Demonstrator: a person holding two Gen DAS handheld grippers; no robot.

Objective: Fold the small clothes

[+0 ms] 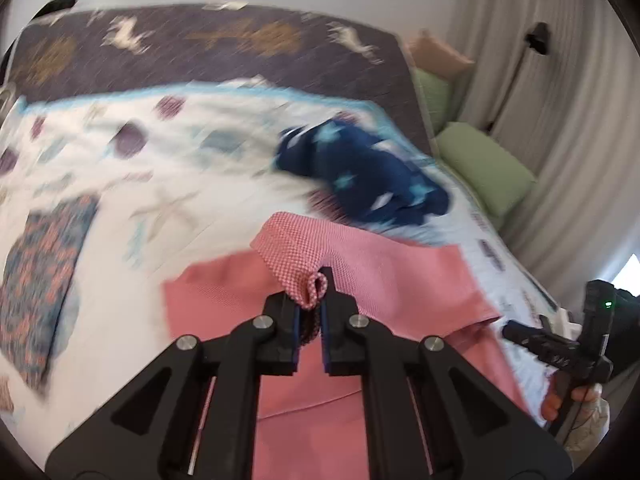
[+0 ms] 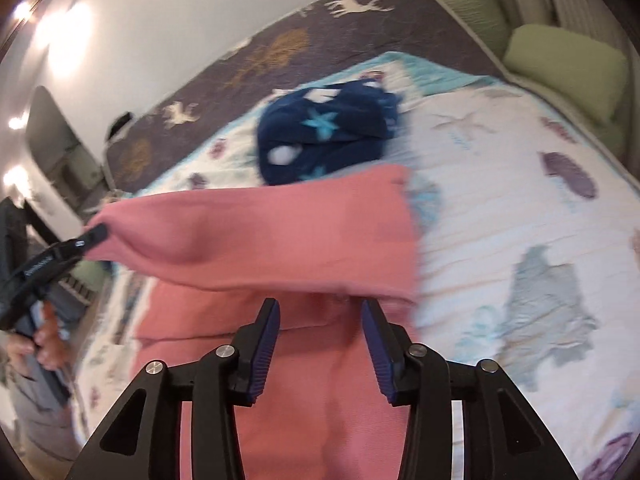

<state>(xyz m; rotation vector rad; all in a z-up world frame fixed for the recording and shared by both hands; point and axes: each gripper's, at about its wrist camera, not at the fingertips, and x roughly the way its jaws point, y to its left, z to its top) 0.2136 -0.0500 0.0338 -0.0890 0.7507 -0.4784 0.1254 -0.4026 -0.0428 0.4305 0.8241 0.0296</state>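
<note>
A pink checked garment (image 1: 320, 340) lies on the bed, partly lifted. My left gripper (image 1: 314, 292) is shut on a bunched edge of it and holds that edge up. In the right wrist view the raised pink fabric (image 2: 260, 232) stretches from the left gripper (image 2: 94, 236) across to the right. My right gripper (image 2: 320, 304) is open and empty, its fingertips just below the lifted fold, over the lower layer of the garment. The right gripper also shows in the left wrist view (image 1: 560, 344) at the bed's right edge.
A crumpled navy garment with light stars (image 1: 360, 172) (image 2: 324, 132) lies beyond the pink one. A folded flowered cloth (image 1: 40, 280) lies at the left. The bed has a white patterned quilt (image 2: 500, 200) and dark blanket (image 1: 200, 40). Green cushions (image 1: 484, 168) sit beside the bed.
</note>
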